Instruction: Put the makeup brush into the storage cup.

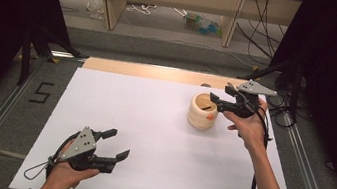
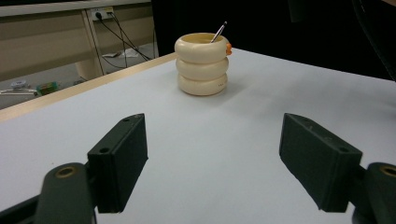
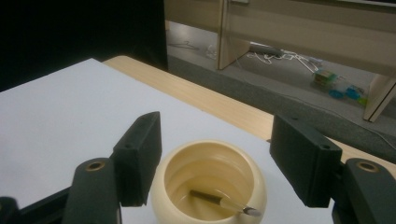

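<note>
High view: cream ribbed pot, three stacked rounded rings, glossy, ceramic-looking (image 1: 203, 111), stands far-right on the matt white table sheet (image 1: 150, 137). Right gripper (image 1: 214, 104) hovers over the pot's rim, jaws spread wide, holding nothing. Left gripper (image 1: 116, 145) rests low near the front-left, well apart from the pot, jaws also wide and empty. Bare pale wood strip (image 1: 159, 73) along the far table edge.

Left gripper view: black hard-plastic jaws stand wide apart over bare sheet w/ nothing between them. Pot (image 2: 201, 64) upright ahead; thin pen-like stick w/ a dark shaft (image 2: 218, 32) leans out over its rim. Small orange bit (image 2: 228, 46) at the rim, can't tell what.

Right gripper view: looking down into the pot (image 3: 210, 184), smooth inside. Stick (image 3: 224, 202) lies slanted within, its clear tip end resting near the wall. Jaws straddle the mouth w/o touching it.

Risks, as I judge: pot is light-looking and round-walled, so a jaw knocking the rim could tip or slide it, esp. on the smooth sheet. Stick is thin and slick; a grab could pinch off-centre and let it slip or flick out. Left gripper is too far off to steady the pot
</note>
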Tool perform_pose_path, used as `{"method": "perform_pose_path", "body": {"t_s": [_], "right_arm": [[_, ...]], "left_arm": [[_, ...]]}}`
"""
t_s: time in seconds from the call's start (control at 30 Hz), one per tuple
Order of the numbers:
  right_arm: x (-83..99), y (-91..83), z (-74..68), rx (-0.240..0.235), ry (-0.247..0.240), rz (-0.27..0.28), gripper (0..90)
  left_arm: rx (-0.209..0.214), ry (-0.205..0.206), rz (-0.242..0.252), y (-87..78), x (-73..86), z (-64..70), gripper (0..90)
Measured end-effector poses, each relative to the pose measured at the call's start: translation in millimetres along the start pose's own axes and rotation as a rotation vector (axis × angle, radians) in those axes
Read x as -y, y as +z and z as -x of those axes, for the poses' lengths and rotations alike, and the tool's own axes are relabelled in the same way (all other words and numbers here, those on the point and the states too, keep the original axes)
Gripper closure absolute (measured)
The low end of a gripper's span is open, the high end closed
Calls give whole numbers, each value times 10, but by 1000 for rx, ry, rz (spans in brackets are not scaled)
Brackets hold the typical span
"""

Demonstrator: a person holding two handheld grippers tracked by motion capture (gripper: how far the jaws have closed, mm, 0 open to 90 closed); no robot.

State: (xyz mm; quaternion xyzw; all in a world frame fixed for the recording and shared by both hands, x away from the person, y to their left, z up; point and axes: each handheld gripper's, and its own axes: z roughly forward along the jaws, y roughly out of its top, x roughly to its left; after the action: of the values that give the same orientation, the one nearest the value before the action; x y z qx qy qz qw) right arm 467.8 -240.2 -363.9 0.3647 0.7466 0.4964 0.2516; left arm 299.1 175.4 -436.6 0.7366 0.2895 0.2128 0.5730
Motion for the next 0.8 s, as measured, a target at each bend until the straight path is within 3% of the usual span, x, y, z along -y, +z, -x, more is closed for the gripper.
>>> {"method": "perform_pose_path", "body": {"t_s": [0.33, 0.8], "right_arm": [[-39, -73, -104, -16, -6, 44, 317], [-40, -174, -227, -45, -14, 61, 304]], "left_arm": [[-1, 0, 2, -5, -3, -3, 235], [-3, -2, 4, -10, -3, -12, 235]]}}
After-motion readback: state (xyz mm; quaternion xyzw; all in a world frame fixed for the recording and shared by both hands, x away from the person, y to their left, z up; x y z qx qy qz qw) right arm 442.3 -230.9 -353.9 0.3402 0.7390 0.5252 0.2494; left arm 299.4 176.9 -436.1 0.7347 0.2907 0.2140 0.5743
